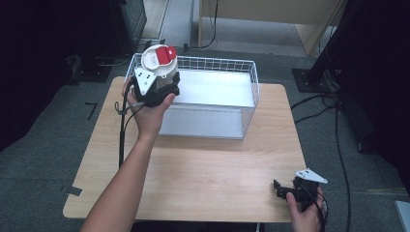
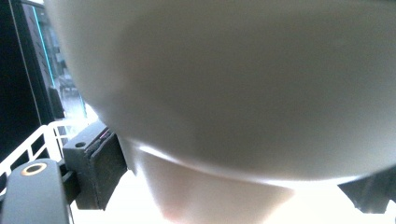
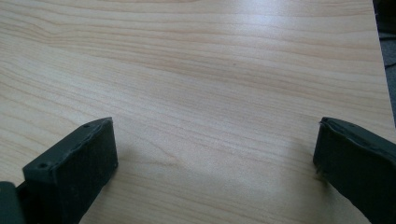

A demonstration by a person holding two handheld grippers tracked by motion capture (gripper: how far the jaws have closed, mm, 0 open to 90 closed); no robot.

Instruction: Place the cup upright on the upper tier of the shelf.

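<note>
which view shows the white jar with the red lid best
The high view: the jar shows whole, red flip lid up, clamped in the left gripper at the wire basket corner. The left gripper view gives a blurred white close-up; the right gripper view shows table.

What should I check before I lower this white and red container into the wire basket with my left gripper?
1. Left gripper shut on the white container: ok.
2. Container above the wire basket, at its left corner: ok.
3. Basket floor bare where it would land: ok.
4. Red lid closed tight: cannot tell.
5. Right gripper open, jaws apart, resting low on the wooden table, away from the basket: ok.
6. Grip depth on the container: cannot tell, too close in the left gripper view.
</note>
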